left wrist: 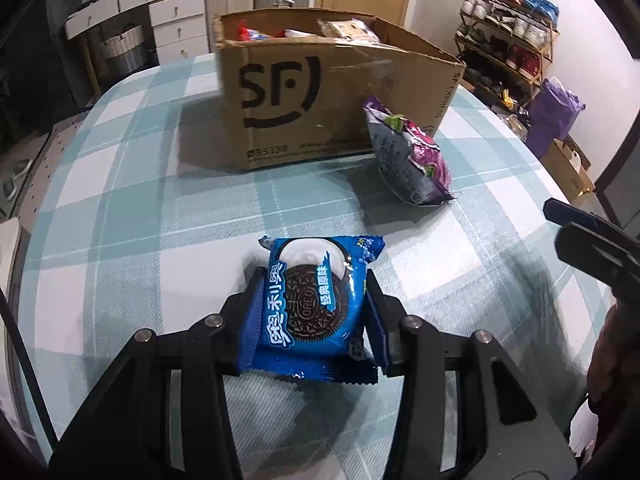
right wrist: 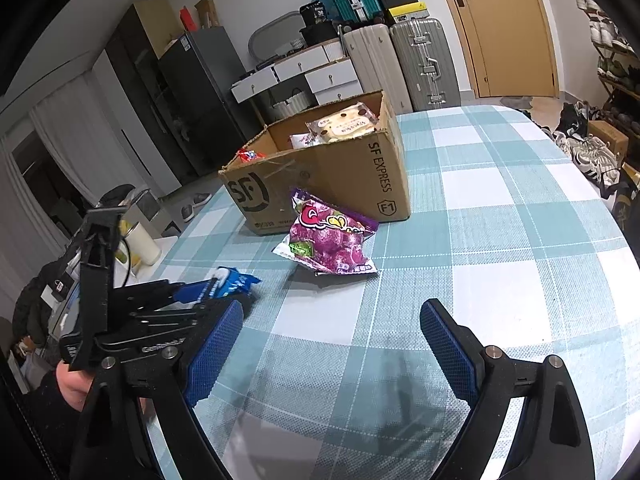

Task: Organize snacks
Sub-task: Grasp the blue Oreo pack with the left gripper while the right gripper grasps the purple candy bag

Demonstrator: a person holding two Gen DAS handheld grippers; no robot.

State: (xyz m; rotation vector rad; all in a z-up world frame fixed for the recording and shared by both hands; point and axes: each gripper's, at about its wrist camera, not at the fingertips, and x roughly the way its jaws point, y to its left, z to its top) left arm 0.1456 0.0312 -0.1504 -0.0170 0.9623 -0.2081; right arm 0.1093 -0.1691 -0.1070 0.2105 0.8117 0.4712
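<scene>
I am clamping the left gripper on a blue Oreo packet, its jaws pressing the wrapper from both sides, so the packet is sitting between my fingers just above the checked tablecloth at the near edge. I am holding the right gripper with its jaws wide apart and nothing between them, hovering over bare cloth to the right.

Farther out, a purple snack bag is lying on the table, leaning against or just beside the near right corner of the cardboard box. The box is standing at the far side with its top open and several packets already showing inside.

Judging what could go wrong: I am gripping mostly soft wrapper, so the packet could twist or slide out as I am carrying it toward the box, and squeezing harder could crack the biscuits. The box's near wall is standing tall, so carrying too low could catch the packet on the rim. The purple bag is lying close to my path and could get knocked along the table.
</scene>
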